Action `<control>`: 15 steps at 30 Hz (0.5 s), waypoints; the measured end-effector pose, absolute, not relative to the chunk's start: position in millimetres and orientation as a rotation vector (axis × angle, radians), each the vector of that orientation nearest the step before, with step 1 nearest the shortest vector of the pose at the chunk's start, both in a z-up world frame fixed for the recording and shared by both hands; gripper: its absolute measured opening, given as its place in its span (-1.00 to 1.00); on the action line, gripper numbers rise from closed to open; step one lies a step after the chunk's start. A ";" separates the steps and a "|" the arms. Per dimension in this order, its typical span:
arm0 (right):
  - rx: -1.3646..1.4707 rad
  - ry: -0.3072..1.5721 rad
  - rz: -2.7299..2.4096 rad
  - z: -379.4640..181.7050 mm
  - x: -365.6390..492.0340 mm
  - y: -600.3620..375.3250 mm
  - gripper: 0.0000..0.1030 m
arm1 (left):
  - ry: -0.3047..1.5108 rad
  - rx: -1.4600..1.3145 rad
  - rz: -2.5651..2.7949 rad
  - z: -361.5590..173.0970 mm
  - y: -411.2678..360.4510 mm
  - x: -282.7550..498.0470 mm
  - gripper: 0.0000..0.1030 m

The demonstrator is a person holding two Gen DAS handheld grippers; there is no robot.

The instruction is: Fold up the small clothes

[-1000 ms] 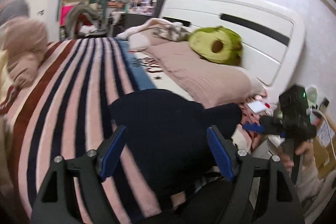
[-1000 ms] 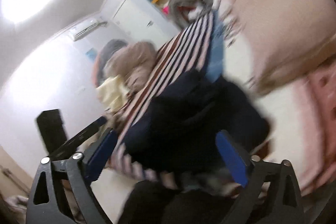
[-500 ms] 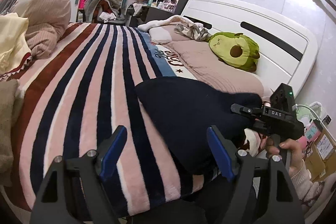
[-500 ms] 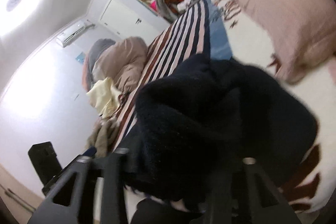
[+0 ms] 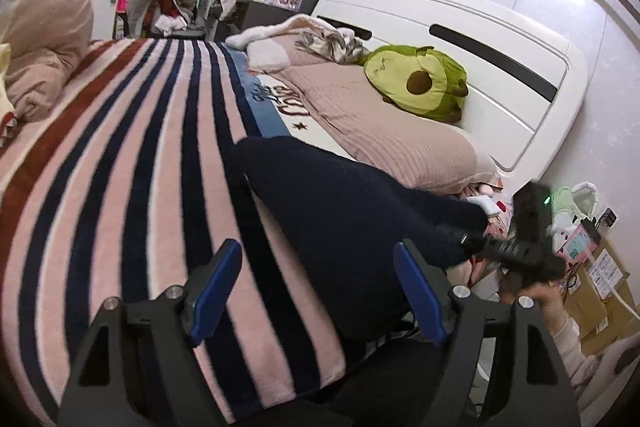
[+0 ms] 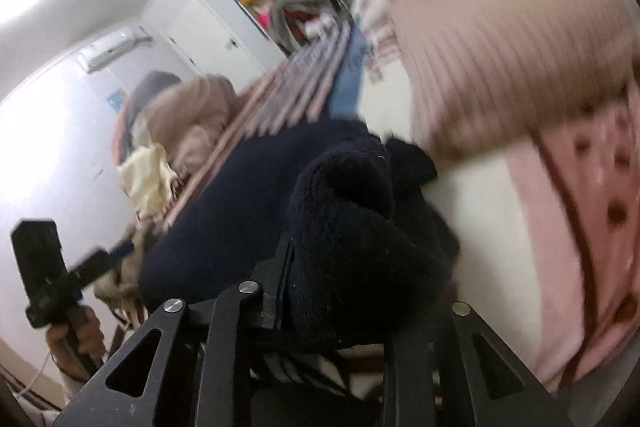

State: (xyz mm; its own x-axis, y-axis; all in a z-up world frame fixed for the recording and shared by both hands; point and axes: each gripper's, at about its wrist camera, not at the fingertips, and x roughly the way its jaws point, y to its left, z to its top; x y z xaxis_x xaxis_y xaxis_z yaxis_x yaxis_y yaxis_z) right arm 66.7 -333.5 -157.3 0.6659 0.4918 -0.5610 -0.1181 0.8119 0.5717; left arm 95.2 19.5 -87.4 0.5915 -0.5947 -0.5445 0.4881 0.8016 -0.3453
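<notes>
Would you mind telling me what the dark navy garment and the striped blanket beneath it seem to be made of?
The dark navy garment looks like thick fleece or plush knit: matte, with a nubby pile. The striped blanket seems a soft short-pile fleece, its stripe edges fuzzy.

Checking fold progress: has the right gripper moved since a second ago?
Yes. In the left wrist view the right gripper has closed in on the dark navy garment, leftward from the cardboard box.

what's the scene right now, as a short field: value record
garment: dark navy garment lying on the striped blanket
left gripper: open, empty, above the garment's near edge
right gripper: jaws shut on a bunched corner of the garment
backdrop: avocado plush on the pink pillow
fold: not yet made
</notes>
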 end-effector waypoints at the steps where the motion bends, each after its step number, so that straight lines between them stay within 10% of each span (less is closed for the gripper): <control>1: 0.524 0.775 0.366 -160.2 65.5 -334.0 -0.43 | 0.705 -0.169 -0.640 -89.1 15.3 97.1 0.45; 7: 0.502 0.744 0.312 -147.3 56.2 -361.1 0.22 | 0.758 -0.168 -0.667 -93.8 0.3 106.2 0.46; 15: 0.483 0.757 0.289 -131.6 62.8 -410.7 0.47 | 0.829 -0.272 -0.719 -90.3 -0.4 137.2 0.57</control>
